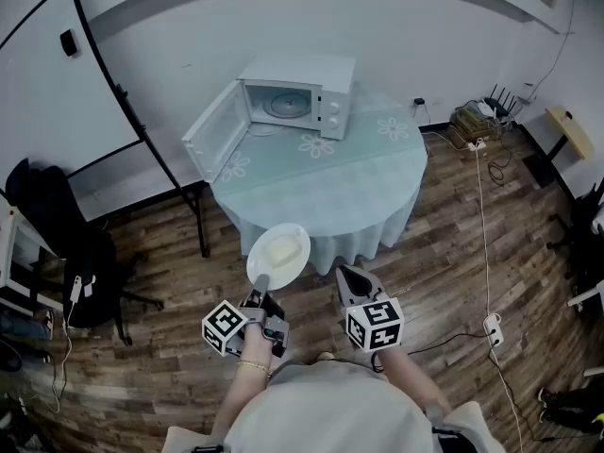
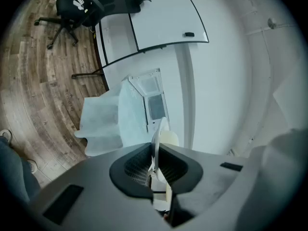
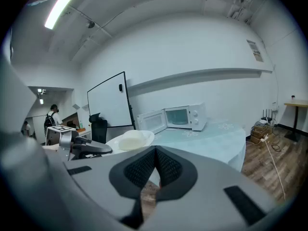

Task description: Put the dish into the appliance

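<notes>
Black-padded, the left hand-held gripper [image 2: 155, 163] is clamped narrow on the near rim of the dish [image 1: 279, 254], its jaws pressing the thin edge from both sides. The dish is a white plate held roughly level in the air, with a pale lump of food [image 1: 276, 250] on it. It is well apart from the microwave [image 1: 300, 97], on the person's side of it, and the dish's far edge points toward the open front. Just beside it, on the side of the microwave's knobs, the right hand-held gripper [image 1: 345, 274] has its jaws together with nothing between them, and it aims slightly downward toward the microwave.

The microwave is white and stands on the far part of a round surface [image 1: 359, 192] covered by a pale blue-green cloth with flower prints. Its door [image 1: 217, 132] is swung wide open on the side away from the knobs, and a glass turntable [image 1: 286, 106] shows inside the cavity. The near edge of the surface lies between the dish and the microwave.

Beyond the open door, on that same side of the microwave, a whiteboard [image 1: 57, 74] stands on a black frame. A black office chair [image 1: 57, 220] sits near it, closer to the person. On the knob side of the microwave, a white cable [image 1: 484, 234] runs across the wooden floor [image 1: 453, 272].
</notes>
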A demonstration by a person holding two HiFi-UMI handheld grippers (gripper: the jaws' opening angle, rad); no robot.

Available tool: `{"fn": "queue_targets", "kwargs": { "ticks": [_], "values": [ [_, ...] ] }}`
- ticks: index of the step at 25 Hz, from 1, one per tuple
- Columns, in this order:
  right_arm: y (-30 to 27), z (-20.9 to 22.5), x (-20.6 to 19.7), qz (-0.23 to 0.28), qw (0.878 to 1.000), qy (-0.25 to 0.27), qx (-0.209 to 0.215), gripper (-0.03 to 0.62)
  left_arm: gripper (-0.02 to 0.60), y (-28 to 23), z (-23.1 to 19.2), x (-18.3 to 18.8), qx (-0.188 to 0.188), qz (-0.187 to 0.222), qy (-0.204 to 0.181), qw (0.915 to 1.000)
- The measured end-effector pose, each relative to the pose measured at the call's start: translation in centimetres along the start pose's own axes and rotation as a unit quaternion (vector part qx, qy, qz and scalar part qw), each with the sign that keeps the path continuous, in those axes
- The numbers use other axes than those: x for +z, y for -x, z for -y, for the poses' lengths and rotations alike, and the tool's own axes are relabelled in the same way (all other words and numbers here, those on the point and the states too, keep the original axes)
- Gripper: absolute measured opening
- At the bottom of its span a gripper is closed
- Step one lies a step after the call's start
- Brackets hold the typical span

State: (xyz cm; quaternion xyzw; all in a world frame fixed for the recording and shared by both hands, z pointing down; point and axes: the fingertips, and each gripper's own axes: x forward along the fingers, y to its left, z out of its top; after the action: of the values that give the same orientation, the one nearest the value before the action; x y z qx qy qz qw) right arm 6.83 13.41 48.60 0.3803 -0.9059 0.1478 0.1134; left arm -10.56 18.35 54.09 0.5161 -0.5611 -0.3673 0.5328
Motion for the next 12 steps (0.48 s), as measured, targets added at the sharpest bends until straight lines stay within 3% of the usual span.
{"fn": "queue_targets", "kwargs": {
  "ticks": [12],
  "values": [
    [0.79, -0.03, 0.56, 0.011, 1.000, 0.002, 0.003, 0.006, 0.040, 0.13, 0.20, -0.42, -0.002, 0.002, 0.000, 1.0000]
  ]
}}
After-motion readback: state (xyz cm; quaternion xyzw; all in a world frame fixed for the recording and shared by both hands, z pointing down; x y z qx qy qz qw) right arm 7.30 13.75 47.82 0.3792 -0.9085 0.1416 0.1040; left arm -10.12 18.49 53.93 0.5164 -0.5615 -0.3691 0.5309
